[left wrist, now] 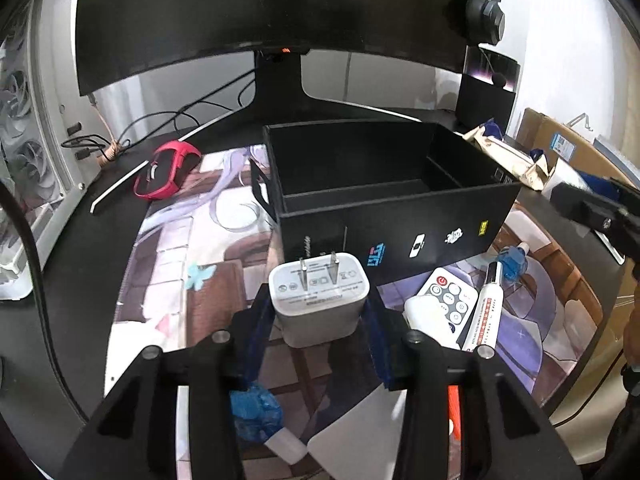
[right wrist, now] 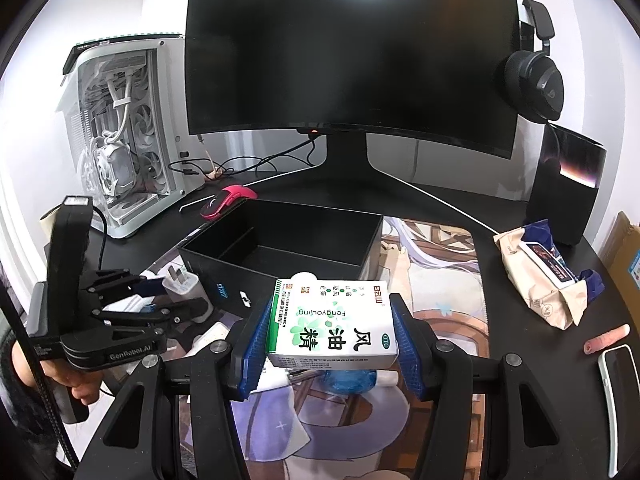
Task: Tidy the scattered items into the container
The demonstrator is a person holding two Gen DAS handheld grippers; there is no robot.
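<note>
My left gripper is shut on a white plug charger, prongs up, held above the desk mat just in front of the open black box. My right gripper is shut on a white-and-green medicine carton, held in front of the same black box, which looks empty with a divider inside. On the mat by the box lie a white remote, a white tube and blue-wrapped items. The left gripper and charger also show in the right wrist view.
A curved monitor stands behind the box, with a red mouse and a white PC case at the left. A wipes packet, a speaker, a phone and hanging headphones are at the right.
</note>
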